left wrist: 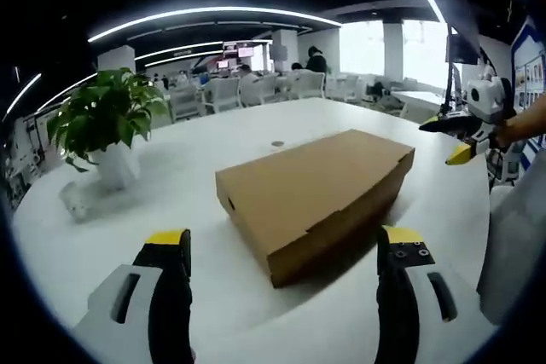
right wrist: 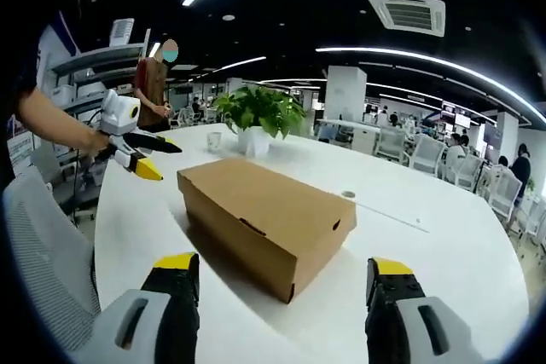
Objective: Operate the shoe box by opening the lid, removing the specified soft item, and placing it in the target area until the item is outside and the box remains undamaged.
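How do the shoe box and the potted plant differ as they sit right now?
The shoe box is plain brown cardboard, low and long, lid closed; the potted plant is leafy green in a white pot, upright and taller than it is wide. The shoe box lies between the jaws of both grippers, the potted plant off to one side. Both rest on the white table.

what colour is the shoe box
Plain brown cardboard; the box shows best in the right gripper view.
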Demonstrator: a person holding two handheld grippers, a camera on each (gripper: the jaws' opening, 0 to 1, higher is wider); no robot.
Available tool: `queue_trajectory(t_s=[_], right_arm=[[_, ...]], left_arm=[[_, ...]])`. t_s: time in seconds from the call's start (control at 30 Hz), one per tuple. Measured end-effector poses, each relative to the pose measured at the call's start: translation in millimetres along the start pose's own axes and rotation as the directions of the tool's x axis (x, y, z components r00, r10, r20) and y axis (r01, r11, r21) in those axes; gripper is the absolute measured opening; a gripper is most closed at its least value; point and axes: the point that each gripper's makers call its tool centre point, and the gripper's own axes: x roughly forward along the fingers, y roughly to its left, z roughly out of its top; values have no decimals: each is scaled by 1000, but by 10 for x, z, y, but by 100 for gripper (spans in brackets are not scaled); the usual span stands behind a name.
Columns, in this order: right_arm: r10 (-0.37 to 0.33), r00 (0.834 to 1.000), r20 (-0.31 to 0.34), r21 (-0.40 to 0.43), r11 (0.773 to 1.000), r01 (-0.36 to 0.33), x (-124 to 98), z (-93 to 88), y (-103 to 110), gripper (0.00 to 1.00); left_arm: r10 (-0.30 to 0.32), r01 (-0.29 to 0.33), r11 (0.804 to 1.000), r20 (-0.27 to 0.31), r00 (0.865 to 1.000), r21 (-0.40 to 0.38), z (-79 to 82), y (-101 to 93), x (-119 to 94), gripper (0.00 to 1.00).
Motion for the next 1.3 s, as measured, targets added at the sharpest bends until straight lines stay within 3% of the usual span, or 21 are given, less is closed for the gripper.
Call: queue_trajectory(t_s=[0.7, 1.3], right_arm=[[14, 1000, -14, 27, 1000, -14, 295, -80, -69, 63], [38, 998, -43, 34, 999, -37, 456, -146, -94, 57]], left_arm=[[-26, 26, 1000, -29, 999, -1, -73, -32, 202, 82], [-45, 45, 999, -51, 998, 14, -146, -72, 352, 75]])
